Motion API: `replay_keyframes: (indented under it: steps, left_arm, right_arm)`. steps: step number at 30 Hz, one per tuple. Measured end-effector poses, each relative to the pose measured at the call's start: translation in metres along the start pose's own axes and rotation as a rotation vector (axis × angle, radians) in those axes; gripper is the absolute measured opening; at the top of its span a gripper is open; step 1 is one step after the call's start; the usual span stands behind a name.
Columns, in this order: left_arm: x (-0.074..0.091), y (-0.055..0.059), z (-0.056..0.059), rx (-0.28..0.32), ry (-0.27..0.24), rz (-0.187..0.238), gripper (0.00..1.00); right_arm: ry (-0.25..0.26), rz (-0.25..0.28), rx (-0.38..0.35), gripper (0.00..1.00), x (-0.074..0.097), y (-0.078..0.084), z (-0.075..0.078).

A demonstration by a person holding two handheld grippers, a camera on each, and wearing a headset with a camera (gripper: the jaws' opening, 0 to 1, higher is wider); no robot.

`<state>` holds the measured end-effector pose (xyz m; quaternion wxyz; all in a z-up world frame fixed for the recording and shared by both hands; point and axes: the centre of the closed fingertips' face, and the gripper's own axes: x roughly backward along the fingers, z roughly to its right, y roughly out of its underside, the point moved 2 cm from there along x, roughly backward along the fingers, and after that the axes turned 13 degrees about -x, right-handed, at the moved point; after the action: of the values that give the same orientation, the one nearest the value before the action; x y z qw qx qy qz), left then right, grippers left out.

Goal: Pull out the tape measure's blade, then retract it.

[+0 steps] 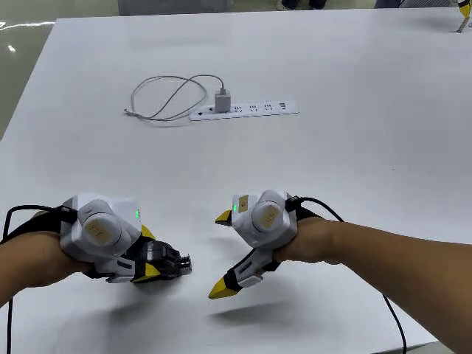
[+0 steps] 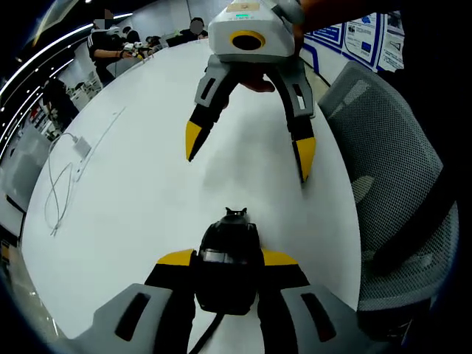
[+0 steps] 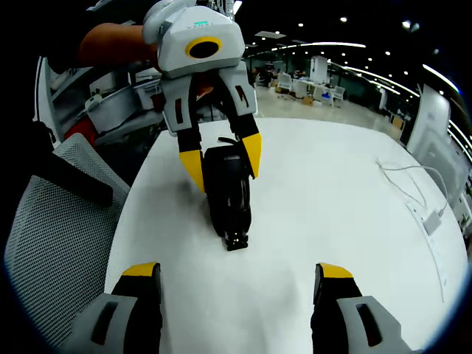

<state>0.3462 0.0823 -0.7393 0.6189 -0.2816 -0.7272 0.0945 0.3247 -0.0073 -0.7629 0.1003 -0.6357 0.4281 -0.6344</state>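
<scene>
A black tape measure [image 1: 164, 259] rests on the white table, clamped between the yellow-tipped jaws of my left gripper [image 1: 151, 254]. In the left gripper view the tape measure [image 2: 227, 262] fills the gap between the jaws, its blade hook pointing forward. My right gripper [image 1: 221, 254] faces it from the right, wide open and holding nothing. The right gripper view shows the tape measure [image 3: 228, 193] ahead, held by the left gripper [image 3: 221, 158], with the right gripper [image 3: 240, 284] a short way in front of the blade tip. The left gripper view has the right gripper [image 2: 247, 155] open above the table.
A white power strip [image 1: 245, 110] with a charger and coiled white cable [image 1: 166, 96] lies further back on the table [image 1: 354, 147]. A mesh office chair [image 2: 383, 155] stands beside the table's edge. People sit at the far end of the room.
</scene>
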Motion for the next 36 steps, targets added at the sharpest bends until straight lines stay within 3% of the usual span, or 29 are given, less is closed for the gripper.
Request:
replay_keyframes:
  steps: [8,15,18,22,30,33,36]
  left_arm:
    - [-0.002,0.001,0.000,-0.007,0.003,-0.005,0.27]
    - [-0.003,0.001,0.000,-0.008,0.013,-0.008,0.27]
    - [-0.003,0.001,0.000,-0.006,0.014,-0.007,0.28]
    - [-0.003,0.001,0.001,0.001,0.019,-0.006,0.28]
    - [-0.003,0.001,0.001,0.001,0.014,0.000,0.28]
    - [-0.003,0.001,0.001,0.004,0.014,0.001,0.28]
    - [-0.003,0.001,0.001,0.004,0.015,0.000,0.28]
  right_arm:
    - [-0.026,-0.023,0.073,0.62,-0.011,-0.001,-0.003]
    - [-0.028,-0.011,0.070,0.44,-0.021,-0.007,-0.002]
    - [-0.039,-0.012,0.022,0.36,-0.027,-0.007,-0.001]
    - [-0.053,-0.044,0.051,0.32,-0.036,-0.005,-0.005]
    - [-0.048,-0.037,0.069,0.16,-0.041,-0.013,-0.002]
    - [-0.051,-0.046,0.070,0.16,-0.043,-0.014,-0.001]
    - [-0.064,-0.073,0.133,0.12,-0.048,-0.012,-0.006]
